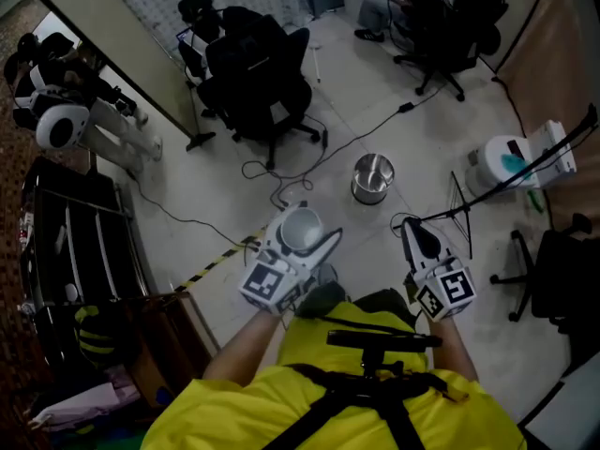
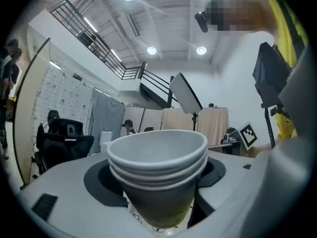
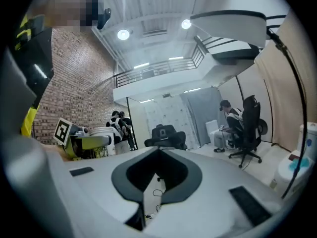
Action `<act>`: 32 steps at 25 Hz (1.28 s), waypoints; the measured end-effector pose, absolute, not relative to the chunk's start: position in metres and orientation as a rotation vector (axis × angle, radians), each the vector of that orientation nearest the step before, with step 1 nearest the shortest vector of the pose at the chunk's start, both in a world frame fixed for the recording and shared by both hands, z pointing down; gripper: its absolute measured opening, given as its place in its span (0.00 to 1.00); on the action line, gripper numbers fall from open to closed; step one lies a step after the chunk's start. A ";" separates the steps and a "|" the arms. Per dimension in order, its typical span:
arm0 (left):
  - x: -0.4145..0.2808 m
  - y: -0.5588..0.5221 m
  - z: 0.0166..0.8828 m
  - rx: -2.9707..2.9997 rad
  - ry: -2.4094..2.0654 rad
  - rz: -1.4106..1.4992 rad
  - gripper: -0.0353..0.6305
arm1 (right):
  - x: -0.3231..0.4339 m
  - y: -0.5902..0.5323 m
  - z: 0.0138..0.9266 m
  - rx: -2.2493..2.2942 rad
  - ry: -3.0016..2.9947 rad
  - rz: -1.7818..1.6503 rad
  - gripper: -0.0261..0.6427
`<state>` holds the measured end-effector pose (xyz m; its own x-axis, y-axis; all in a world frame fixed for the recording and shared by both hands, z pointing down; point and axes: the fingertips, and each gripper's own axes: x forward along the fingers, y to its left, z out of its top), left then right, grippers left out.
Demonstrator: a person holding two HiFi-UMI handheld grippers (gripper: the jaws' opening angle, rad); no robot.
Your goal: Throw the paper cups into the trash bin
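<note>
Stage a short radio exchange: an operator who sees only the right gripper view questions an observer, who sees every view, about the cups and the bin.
Operator: What is the left gripper holding?
Observer: The left gripper is closed on a stack of paper cups. Three nested rims show, mouths up.
Operator: My view shows no bin. Where is it?
Observer: The trash bin stands open on the floor beyond the cups. It is not under them.

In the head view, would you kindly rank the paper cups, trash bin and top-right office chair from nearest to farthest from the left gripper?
1. paper cups, in the left gripper.
2. trash bin, on floor ahead.
3. office chair, top right.
</note>
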<state>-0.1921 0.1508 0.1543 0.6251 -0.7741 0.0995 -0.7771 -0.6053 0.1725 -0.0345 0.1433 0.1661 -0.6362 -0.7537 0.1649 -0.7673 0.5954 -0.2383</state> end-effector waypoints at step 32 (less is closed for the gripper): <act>-0.048 -0.203 0.447 2.450 -1.092 0.270 0.59 | 0.083 -0.191 0.444 1.403 -2.544 0.841 0.05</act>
